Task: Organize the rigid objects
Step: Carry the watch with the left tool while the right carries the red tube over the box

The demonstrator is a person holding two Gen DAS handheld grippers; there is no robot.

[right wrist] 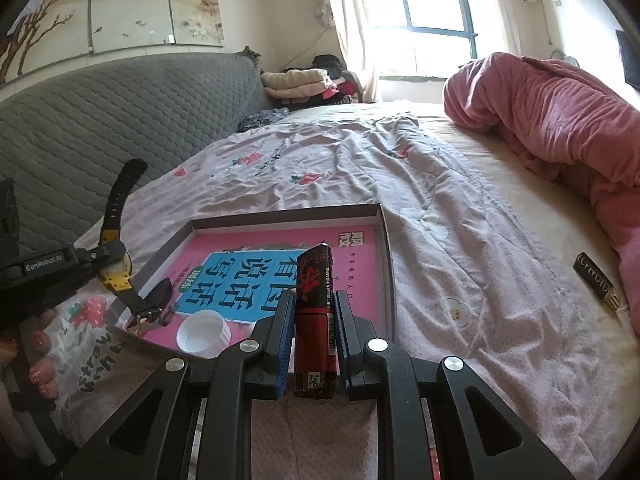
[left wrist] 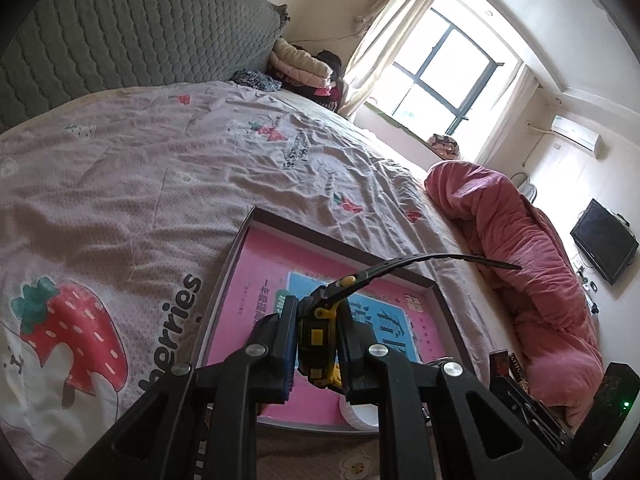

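Note:
A shallow box tray [right wrist: 386, 248] with a pink and blue printed bottom lies on the bed. My left gripper [left wrist: 318, 340] is shut on a black and yellow wristwatch [left wrist: 320, 334], whose strap [left wrist: 432, 260] juts out over the tray [left wrist: 240, 256]. From the right wrist view the watch [right wrist: 116, 272] hangs at the tray's left edge, its lower strap touching the rim. My right gripper [right wrist: 314, 308] is shut on a red and black lighter [right wrist: 314, 300], held upright above the tray's near edge. A white bottle cap [right wrist: 204, 334] lies inside the tray near its front.
A rolled pink blanket [right wrist: 560, 120] lies along the bed's right side. A small black tag with a cord [right wrist: 596, 282] rests on the sheet beside it. A grey quilted headboard [right wrist: 100, 120] stands at the left, with folded clothes [right wrist: 296, 80] at the far corner. A hand [right wrist: 36, 360] holds the left gripper.

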